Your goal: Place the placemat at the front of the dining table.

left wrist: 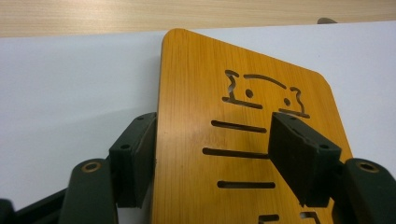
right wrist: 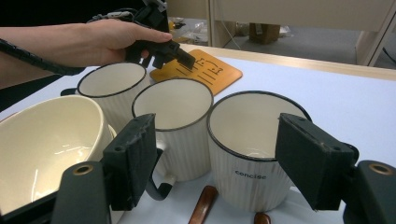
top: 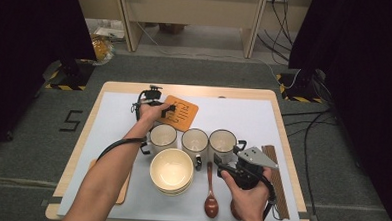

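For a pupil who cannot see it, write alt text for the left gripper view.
An orange wooden coaster with cut-out slots and a small animal-face pattern lies flat on a white mat. The left gripper straddles it with its black fingers apart, one at the coaster's left edge, one over its right part. The wooden table edge runs behind.

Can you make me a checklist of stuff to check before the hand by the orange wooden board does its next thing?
1. Left gripper open: ok, its fingers stand apart, one off the left edge of the orange board, the other over its top.
2. Board gripped: not ok, nothing pinches it.
3. Board flat on the white mat: ok.
4. Room around the board: ok, the three mugs stand nearer the person, apart from it.
5. Right gripper out of the way: ok, it is open near the right mug, holding nothing.
6. Whether a finger touches the board's edge: cannot tell.
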A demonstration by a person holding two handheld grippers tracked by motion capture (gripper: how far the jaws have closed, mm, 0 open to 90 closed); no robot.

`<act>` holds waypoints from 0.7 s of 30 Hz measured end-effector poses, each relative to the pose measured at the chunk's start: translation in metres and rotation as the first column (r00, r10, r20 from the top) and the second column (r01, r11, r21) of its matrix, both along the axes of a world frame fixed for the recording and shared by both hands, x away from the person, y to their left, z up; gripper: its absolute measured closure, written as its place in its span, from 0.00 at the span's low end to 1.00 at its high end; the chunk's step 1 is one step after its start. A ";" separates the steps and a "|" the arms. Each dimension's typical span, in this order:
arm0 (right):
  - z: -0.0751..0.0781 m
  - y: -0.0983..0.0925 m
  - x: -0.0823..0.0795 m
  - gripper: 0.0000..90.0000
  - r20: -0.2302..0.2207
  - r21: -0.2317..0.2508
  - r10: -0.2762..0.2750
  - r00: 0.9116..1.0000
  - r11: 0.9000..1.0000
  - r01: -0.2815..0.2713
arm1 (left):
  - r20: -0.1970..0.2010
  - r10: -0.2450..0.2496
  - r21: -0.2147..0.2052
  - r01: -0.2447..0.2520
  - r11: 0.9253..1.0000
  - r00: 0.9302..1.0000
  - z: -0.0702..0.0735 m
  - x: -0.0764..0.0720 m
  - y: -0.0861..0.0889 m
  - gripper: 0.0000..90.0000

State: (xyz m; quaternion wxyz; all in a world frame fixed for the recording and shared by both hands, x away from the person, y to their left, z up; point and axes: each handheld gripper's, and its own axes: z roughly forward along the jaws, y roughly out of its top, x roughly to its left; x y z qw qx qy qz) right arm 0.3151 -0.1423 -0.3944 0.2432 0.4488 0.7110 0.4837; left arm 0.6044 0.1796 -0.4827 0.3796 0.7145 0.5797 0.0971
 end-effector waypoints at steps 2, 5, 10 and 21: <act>0.000 0.000 0.000 0.33 0.000 -0.001 0.000 1.000 1.000 0.000 | 0.006 0.006 0.009 -0.006 1.000 1.000 0.000 0.000 0.001 0.36; 0.000 0.000 0.000 0.33 -0.001 -0.001 -0.001 1.000 1.000 0.001 | 0.004 0.012 -0.004 -0.012 1.000 1.000 -0.001 -0.001 0.004 0.36; 0.000 -0.001 0.000 0.33 0.000 -0.002 -0.002 1.000 1.000 0.002 | 0.002 0.017 -0.014 -0.017 1.000 1.000 0.001 -0.006 0.008 0.36; 0.001 -0.001 0.000 0.33 -0.001 0.001 -0.006 1.000 1.000 0.006 | -0.029 0.007 -0.025 -0.008 1.000 1.000 0.007 -0.025 0.020 0.30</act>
